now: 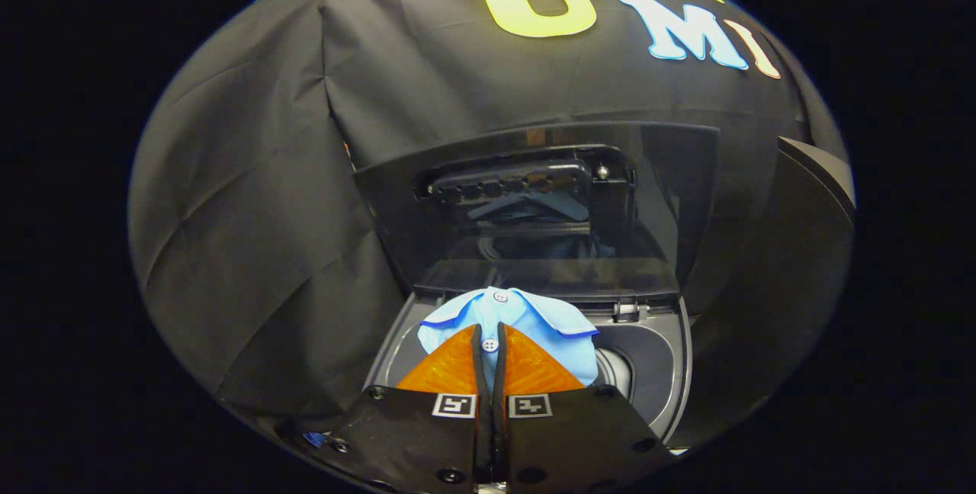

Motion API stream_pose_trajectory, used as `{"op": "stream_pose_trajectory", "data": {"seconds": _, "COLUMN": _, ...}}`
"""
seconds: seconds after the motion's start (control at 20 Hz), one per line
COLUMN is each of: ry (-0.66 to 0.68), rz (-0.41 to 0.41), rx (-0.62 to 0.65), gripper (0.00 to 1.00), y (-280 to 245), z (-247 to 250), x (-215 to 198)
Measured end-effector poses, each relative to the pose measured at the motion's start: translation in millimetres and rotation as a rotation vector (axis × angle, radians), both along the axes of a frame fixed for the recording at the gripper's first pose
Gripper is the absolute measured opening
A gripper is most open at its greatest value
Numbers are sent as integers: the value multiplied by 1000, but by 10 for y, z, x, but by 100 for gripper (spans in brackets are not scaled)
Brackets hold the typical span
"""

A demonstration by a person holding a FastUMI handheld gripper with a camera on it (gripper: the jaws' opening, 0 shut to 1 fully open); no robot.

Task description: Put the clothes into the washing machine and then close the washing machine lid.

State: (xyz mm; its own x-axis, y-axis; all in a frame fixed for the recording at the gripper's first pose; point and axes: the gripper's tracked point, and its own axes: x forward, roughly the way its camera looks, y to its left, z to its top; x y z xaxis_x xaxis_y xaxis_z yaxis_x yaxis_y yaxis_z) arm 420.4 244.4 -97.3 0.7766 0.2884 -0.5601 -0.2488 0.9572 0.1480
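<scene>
We find two signs. One square black-and-white coded marker [454, 405] stands on the black base of the left finger [450, 368] of the gripper [489, 330], and a second marker [530, 405] stands on the base of the right finger [537, 368]. Both are block patterns, not letters or numbers. The orange fingers press nearly together on the light blue shirt [534, 315], above the washing machine [663, 357] opening. We can read no word, brand or number on the shirt, the gripper or the machine.
</scene>
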Motion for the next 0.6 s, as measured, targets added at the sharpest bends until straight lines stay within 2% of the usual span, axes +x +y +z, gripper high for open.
{"op": "stream_pose_trajectory", "data": {"seconds": 0.2, "ry": 46, "rz": -30, "rx": -48, "gripper": 2, "y": -58, "z": -330, "x": -24}}
{"op": "stream_pose_trajectory", "data": {"seconds": 0.6, "ry": 141, "rz": -56, "rx": -166, "gripper": 11, "y": -191, "z": -837, "x": -189}}
